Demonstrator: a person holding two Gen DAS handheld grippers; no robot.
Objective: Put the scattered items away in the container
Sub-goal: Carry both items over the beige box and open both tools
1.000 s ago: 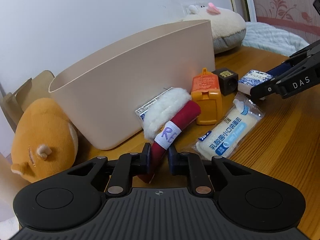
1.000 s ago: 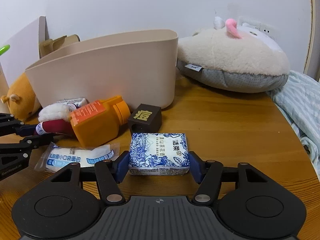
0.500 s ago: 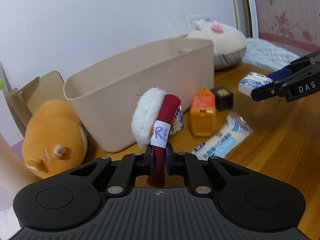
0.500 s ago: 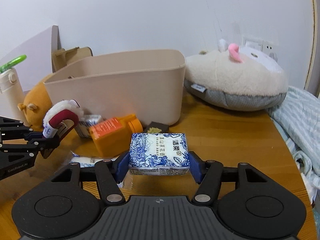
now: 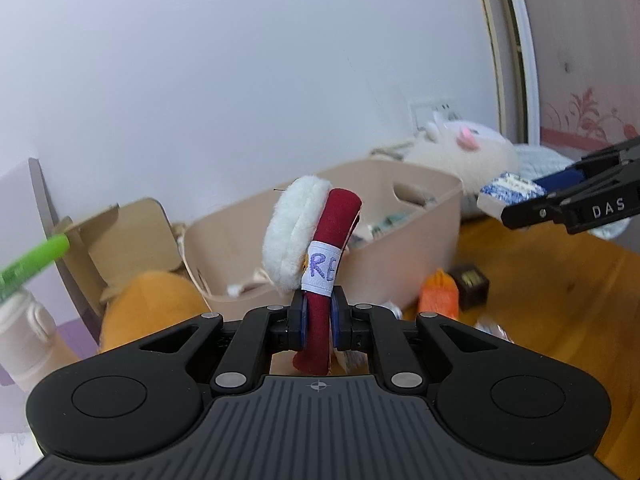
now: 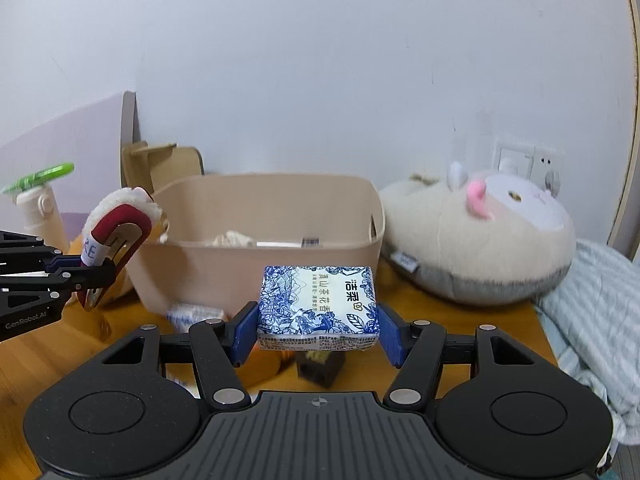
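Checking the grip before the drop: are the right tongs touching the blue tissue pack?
Touching. The right wrist view shows both blue pads of the right tongs pressed against the sides of the tissue pack, held above the table.

home, bedroom | plush toy [image 6: 480, 240] | striped bedding [image 6: 592, 312] | wooden table [image 6: 460, 320]

Both tools are matte black plastic: the left tool [image 5: 319, 322] and right tool [image 6: 318, 334] share ribbed grey-black housings, round side discs, silver screws and blue finger pads [image 6: 244, 330] (white "DAS" lettering marks the right).
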